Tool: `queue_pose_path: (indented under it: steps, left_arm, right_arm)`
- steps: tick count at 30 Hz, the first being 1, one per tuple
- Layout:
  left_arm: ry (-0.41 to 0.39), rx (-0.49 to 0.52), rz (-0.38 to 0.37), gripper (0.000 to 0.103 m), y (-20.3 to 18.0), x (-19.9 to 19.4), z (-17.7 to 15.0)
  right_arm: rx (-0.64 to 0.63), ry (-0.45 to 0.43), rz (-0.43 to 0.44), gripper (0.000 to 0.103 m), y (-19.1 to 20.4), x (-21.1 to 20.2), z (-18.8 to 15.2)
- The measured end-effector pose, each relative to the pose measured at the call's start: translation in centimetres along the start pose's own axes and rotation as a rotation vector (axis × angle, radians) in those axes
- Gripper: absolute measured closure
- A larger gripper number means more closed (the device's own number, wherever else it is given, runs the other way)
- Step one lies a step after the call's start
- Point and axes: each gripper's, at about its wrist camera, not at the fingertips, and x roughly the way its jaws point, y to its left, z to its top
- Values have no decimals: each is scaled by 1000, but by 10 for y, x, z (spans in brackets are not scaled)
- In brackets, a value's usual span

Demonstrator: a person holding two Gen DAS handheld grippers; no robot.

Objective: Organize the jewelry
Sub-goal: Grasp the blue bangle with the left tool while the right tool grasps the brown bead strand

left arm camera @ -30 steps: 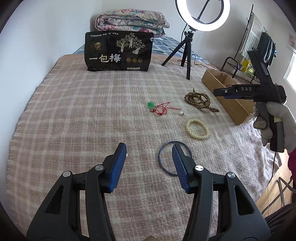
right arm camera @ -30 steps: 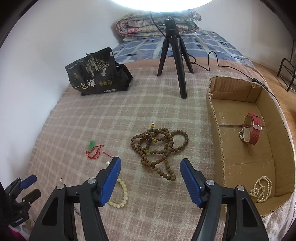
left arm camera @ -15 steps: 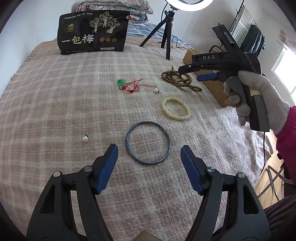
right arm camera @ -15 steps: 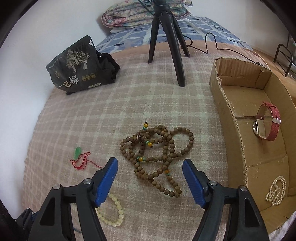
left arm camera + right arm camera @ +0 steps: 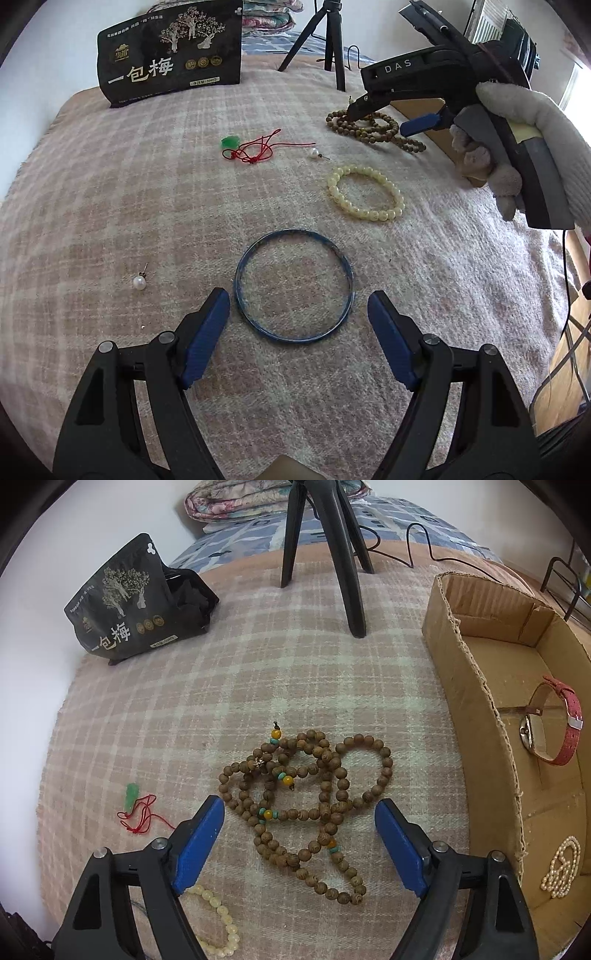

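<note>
L gripper (image 5: 297, 306) has its jaws spread wide, just been opening, nothing pinched; blue bangle (image 5: 294, 285) lies flat on the plaid blanket (image 5: 110, 206) between and just ahead of the blue pads, not touched. R gripper (image 5: 299, 819) likewise spread, jaws just been opening, poised over the heap of brown wooden beads (image 5: 306, 797) w/ orange and turquoise spacers; the pads flank the heap in the view, contact can't be told, nothing pinched. In L view a gloved hand (image 5: 532, 147) holds that R gripper above the same beads. Just beyond the bangle, a cream bead bracelet (image 5: 365, 193); farther out a green pendant on red cord (image 5: 251, 147), w/ a pearl stud (image 5: 314, 153) beside the cord end. Second pearl stud (image 5: 140, 281) sits to the left of the bangle, apart. Cardboard box (image 5: 476, 701) stands right of the wooden beads, holding a red-strap watch (image 5: 554, 727) and a pearl strand (image 5: 561, 867). At the far edge: black snack bag (image 5: 170, 55) upright, black tripod (image 5: 328, 554).
</note>
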Motion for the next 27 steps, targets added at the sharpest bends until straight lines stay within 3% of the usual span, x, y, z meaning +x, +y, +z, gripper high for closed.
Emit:
queue_pose_path:
  steps: [7,20,23,26,27]
  left_arm:
    - [-1,5,57,18,1,12,7]
    - [-13,-1,44,18,3,15,7]
    - [-17,-2,43,18,3,15,6]
    - [-21,-1,49,22,3,14,6]
    - [-22,0,49,24,3,13,6]
  right_arm:
    - [4,8,-4,17,-1,6,4]
    - [-125,46,-53,11,16,27,11]
    - [-158,41,-59,18,23,27,9]
    - [-190,30,-45,35,28,24,5]
    - [-195,27,-33,48,29,22,4]
